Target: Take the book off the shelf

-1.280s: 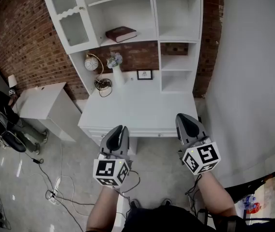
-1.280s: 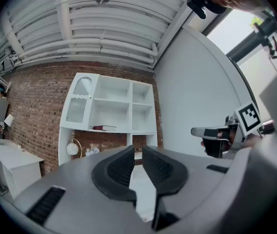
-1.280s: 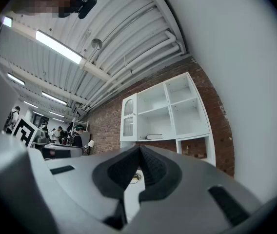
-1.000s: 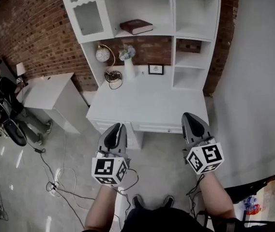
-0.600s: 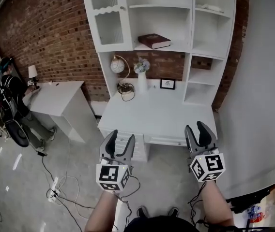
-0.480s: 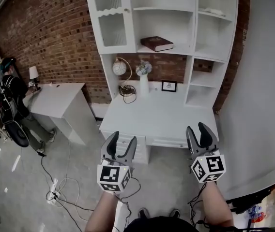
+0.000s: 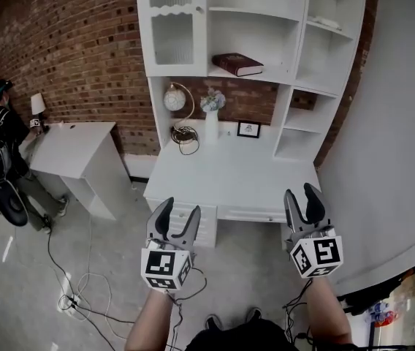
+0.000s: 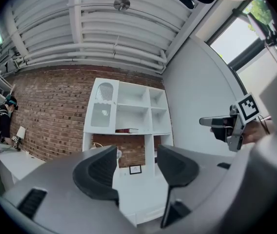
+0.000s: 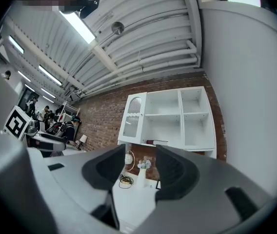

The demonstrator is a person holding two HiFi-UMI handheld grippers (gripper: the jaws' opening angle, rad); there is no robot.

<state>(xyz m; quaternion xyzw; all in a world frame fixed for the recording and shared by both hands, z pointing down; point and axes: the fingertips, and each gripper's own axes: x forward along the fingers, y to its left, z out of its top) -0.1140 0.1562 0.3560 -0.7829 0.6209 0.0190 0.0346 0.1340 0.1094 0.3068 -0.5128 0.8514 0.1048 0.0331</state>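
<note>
Opening: left claw (image 7: 180, 207), right claw (image 7: 300, 191); one book (image 7: 238, 64).

Head view: from high up, tilted forward and steeply down, well back from the bench (image 7: 222, 174). Shelf unit (image 7: 300, 42) in the upper middle of the frame, left tongs (image 7: 181, 205) and right tongs (image 7: 299, 191) low in it.

Left gripper view: from just behind its own tongs, facing level at the same shelf unit, far off, framed between jaws just opened with nothing between them. Right tongs at the right edge.

Right gripper view: likewise, through jaws just opened and empty. Left tongs at the left edge.

Shared by all three: shelf unit, bench, brick wall (image 7: 69, 57).
</note>
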